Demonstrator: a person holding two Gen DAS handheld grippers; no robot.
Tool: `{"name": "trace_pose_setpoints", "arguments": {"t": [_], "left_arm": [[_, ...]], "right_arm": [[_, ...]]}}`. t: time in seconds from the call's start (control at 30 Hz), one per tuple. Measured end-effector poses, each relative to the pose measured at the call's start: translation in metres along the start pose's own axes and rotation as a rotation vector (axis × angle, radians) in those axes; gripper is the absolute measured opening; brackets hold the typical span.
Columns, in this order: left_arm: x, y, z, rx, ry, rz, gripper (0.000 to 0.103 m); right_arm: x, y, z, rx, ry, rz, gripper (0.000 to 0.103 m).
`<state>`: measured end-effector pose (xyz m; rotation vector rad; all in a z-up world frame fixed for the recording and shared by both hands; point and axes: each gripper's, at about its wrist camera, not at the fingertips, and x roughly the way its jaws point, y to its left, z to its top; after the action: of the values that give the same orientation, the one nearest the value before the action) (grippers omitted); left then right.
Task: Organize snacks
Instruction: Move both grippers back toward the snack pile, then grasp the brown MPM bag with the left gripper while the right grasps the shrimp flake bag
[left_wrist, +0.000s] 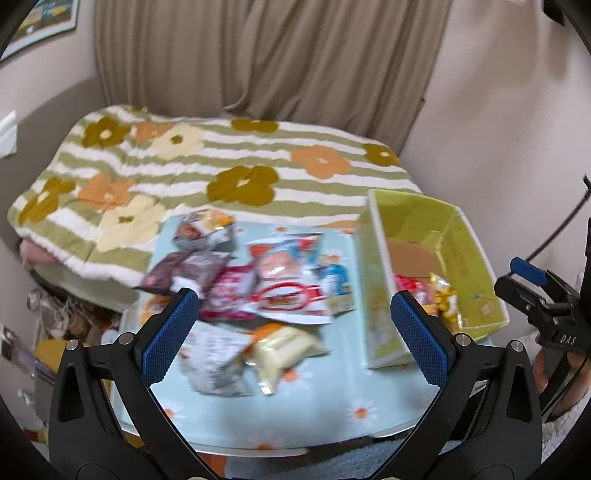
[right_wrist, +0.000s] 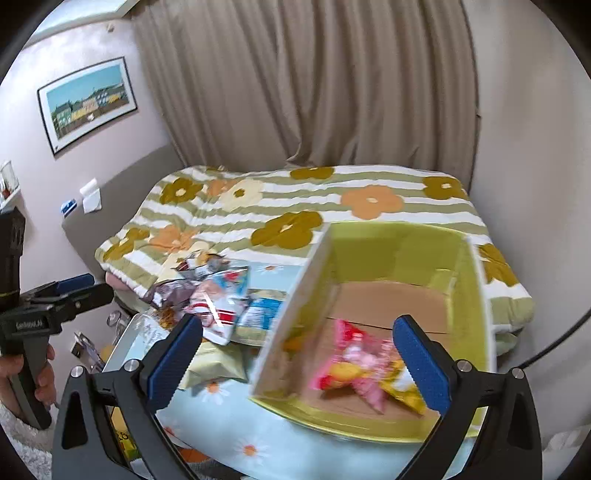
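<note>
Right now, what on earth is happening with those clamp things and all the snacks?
A person is holding a two-finger gripper in each hand to sort snacks. Both the left gripper and the right gripper hang over the table with jaws wide apart, holding nothing. A few packets already lie in the green box; a pile of snack packets is still on the table beside it.

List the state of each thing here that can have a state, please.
Left gripper: open, holding nothing.
Right gripper: open, holding nothing.
Yellow-green cardboard box: open on top, a few snack packets inside.
Pile of snack packets: loose on the light blue flowered tabletop, outside the box.
Beige curtain: drawn shut.
</note>
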<state>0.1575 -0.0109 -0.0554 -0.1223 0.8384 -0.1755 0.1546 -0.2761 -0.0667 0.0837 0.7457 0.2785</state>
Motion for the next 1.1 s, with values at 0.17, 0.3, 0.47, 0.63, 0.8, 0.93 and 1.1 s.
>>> {"name": "trace_pose_setpoints", "arguments": {"t": [0.17,0.3,0.47,0.63,0.8,0.93,1.1], "left_arm": [[0.015,0.059,0.012,-0.020,0.041,-0.003,0.103],[0.039,0.099,0.024,-0.033,0.093,-0.035,0.103],[0.086,0.137,0.041,-0.026,0.183,-0.077,0.103],[0.141,0.155,0.046,-0.007,0.291,-0.124,0.103],[0.188,0.161,0.037,0.008,0.384,-0.159,0.103],[0.213,0.164,0.034,-0.002,0.430,-0.179,0.103],[0.237,0.165,0.033,-0.011,0.462,-0.167,0.103]], "right_arm": [[0.038,0.042,0.006,0.036,0.043,0.030,0.103],[0.065,0.065,0.010,0.072,0.069,0.021,0.103],[0.103,0.086,0.011,0.138,0.118,-0.012,0.103],[0.140,0.098,0.007,0.178,0.146,-0.068,0.103],[0.173,0.107,0.002,0.174,0.185,-0.116,0.103],[0.193,0.112,-0.001,0.146,0.208,-0.146,0.103],[0.214,0.121,0.000,0.083,0.221,-0.167,0.103]]}}
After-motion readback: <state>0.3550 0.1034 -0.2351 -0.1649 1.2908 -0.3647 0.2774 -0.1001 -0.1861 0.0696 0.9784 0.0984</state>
